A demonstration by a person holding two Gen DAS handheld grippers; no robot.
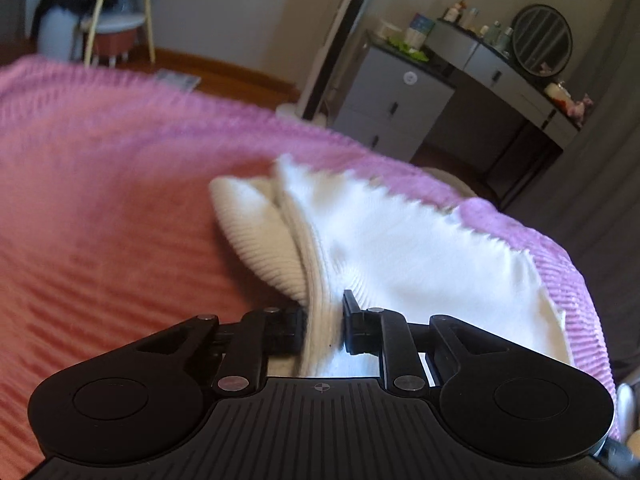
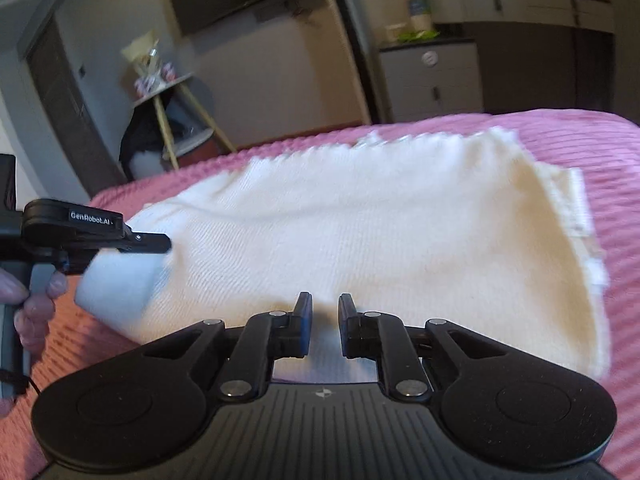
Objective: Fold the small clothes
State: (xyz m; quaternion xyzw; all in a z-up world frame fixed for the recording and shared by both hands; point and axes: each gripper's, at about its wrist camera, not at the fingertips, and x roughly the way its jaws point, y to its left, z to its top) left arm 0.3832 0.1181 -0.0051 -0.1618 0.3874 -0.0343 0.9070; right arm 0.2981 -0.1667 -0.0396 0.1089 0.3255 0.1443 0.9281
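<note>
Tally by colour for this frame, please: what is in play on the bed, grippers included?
White: 1, the garment
Pink: 1, the bedspread
Black: 2, the left gripper, fingers shut on the garment's edge, and the right gripper
Total: 4

Left wrist cam sits low, v. close over white garment (image 1: 400, 232) on pink bedspread (image 1: 100, 200). Right cam faces same cloth, dresser (image 2: 432, 80) behind
</note>
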